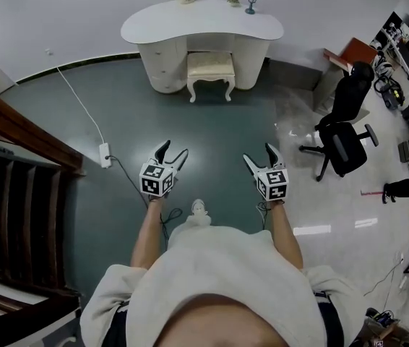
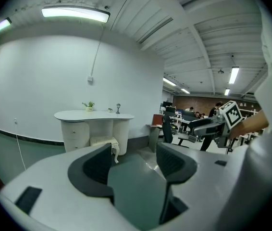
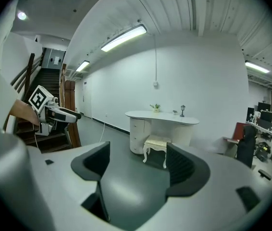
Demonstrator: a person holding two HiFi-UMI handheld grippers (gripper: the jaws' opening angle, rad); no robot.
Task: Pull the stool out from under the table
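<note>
The white kidney-shaped table (image 1: 201, 22) is standing against the far wall, well apart from the person, who is standing near the middle of the green floor and facing it. The cream stool (image 1: 210, 65) is sitting in the knee gap between the table's two drawer pedestals. Its cushioned seat is showing just in front of the tabletop's curved near edge, and its near legs are standing about level with the pedestal fronts. So it is lying half tucked rather than out in the open floor.

That is fitting either a stool waiting in its place or one drawn only a little way and let go. As it lies now, it is not looking clear of the table.

The left gripper (image 1: 174, 148) and the right gripper (image 1: 258, 152) are hanging side by side just ahead of the person, both pointing towards the table. Each one's jaws are standing apart with nothing between them but floor, and neither is touching the stool, with a long stretch of floor lying between.
</note>
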